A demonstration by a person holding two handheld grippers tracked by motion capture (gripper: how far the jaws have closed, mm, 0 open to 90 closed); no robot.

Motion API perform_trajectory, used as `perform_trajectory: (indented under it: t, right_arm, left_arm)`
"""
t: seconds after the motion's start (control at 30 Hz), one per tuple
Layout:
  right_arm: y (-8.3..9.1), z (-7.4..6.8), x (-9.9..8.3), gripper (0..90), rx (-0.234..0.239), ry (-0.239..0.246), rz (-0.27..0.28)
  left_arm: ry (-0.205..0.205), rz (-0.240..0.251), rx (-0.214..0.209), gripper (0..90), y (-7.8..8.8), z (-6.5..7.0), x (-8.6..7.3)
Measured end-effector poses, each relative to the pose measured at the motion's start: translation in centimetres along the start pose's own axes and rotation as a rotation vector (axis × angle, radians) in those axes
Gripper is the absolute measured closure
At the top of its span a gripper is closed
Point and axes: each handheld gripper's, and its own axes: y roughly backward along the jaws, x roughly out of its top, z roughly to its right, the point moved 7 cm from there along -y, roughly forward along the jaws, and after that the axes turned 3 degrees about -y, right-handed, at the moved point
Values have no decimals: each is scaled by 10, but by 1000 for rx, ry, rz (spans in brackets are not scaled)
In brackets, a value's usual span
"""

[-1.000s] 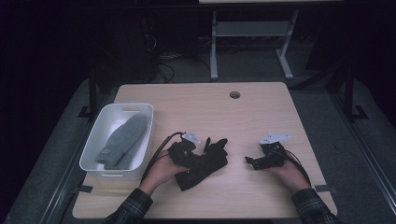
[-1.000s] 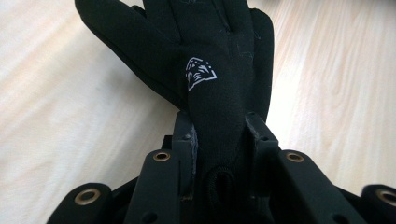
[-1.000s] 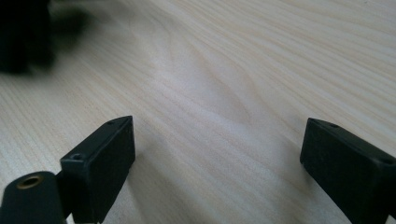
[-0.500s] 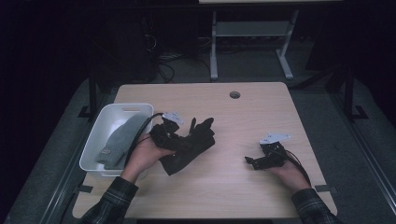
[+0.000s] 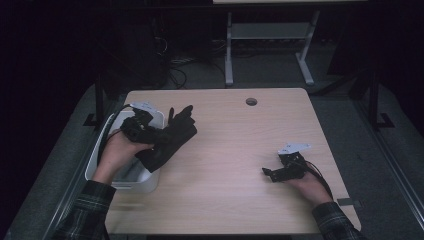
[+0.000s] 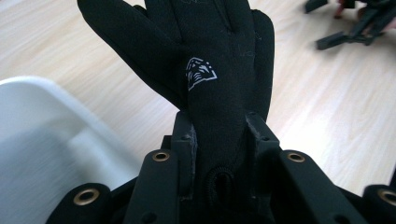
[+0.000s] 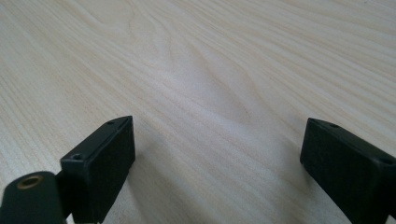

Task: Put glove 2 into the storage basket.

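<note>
The left gripper (image 5: 150,132) is seen at the left of the table, its jaws pinched on the cuff end of a black glove (image 6: 219,84), which hangs out beyond them with its fingers spread and a small white emblem showing. The glove is held clear of the table (image 5: 240,150), at the near right rim of the white bin (image 5: 97,167), partly above it. The step in hand is judged to be the carrying of the glove into the bin. It would be done well if the grip were kept firm until the whole glove, dangling fingers included, is brought over the bin's opening, and only then lowered and released, so that no part is left draped over the rim. The right gripper (image 5: 274,173) is rested on the table at the near right, well apart from the bin, its jaws spread wide with only bare wood between them.
</note>
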Motion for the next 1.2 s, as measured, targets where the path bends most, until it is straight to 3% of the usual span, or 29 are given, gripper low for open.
perform_trajectory:
  t: [0.27,0.43,0.63,0.87,0.93,1.07,1.2]
  right_arm:
    - [0,0,0,99,0,0,0]
    - [0,0,0,99,-3,-4,-1]
    - [0,0,0,99,-2,-3,-1]
    - [0,0,0,99,-3,-2,-1]
    - [0,0,0,99,-3,-2,-1]
    - [0,0,0,99,-3,-2,-1]
    - [0,0,0,99,-3,-2,-1]
  left_arm:
    - [117,12,102,692,32,-43,-35]
    - [194,27,137,691,47,-65,-58]
    - [255,-15,177,687,42,-83,-82]
    - [303,-41,172,660,24,-97,-102]
    - [307,-46,164,609,21,-99,-106]
    - [277,-44,214,391,19,-102,-107]
    - [258,-19,222,217,22,-101,-102]
